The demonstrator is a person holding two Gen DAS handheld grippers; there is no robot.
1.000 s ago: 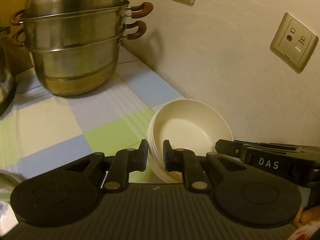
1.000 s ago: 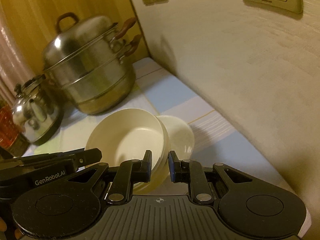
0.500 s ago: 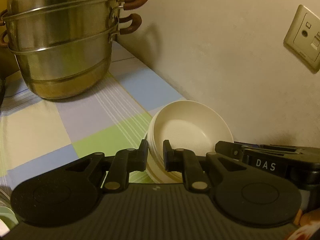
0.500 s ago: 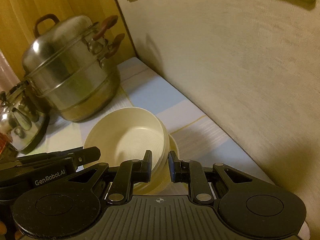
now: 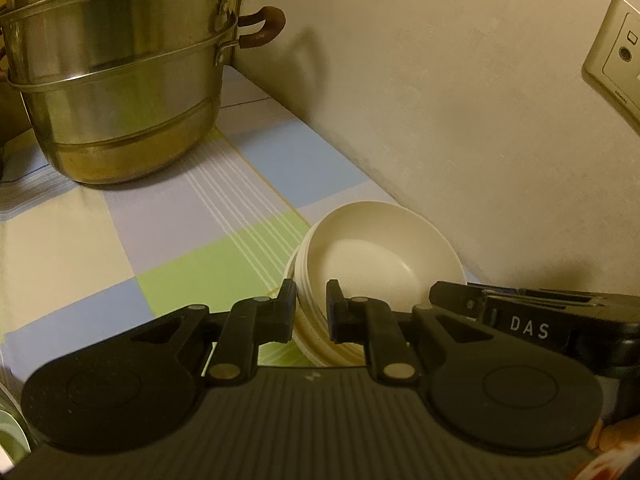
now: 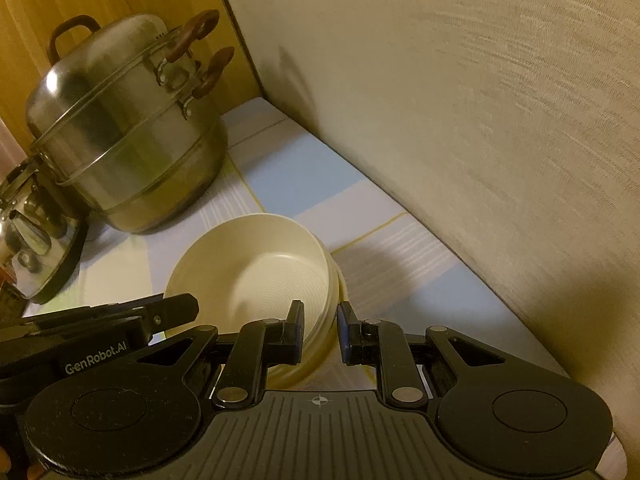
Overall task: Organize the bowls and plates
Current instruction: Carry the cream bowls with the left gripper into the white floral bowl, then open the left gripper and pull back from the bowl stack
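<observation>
A stack of cream bowls (image 5: pixel 380 264) sits low over the checked tablecloth (image 5: pixel 168 248), close to the wall. My left gripper (image 5: pixel 311 308) is shut on the stack's near left rim. The right gripper (image 6: pixel 320 320) is shut on the opposite rim of the same bowls (image 6: pixel 256 264). Each gripper also shows in the other's view, the right gripper (image 5: pixel 452 296) at the stack's right and the left gripper (image 6: pixel 176 308) at its left. A sliver of another cream bowl (image 6: pixel 342 280) peeks out under the stack's right edge. Whether the stack rests on it I cannot tell.
A tall steel steamer pot (image 5: pixel 120 80) with brown handles stands at the back left, and a steel kettle (image 6: pixel 32 232) is left of it. The pale wall (image 5: pixel 480 120) runs close along the right, with a socket plate (image 5: pixel 616 56).
Both grippers have carried the bowl stack forward and down toward the pot and wall. The smaller bowl seen behind the stack is now almost covered by it.
</observation>
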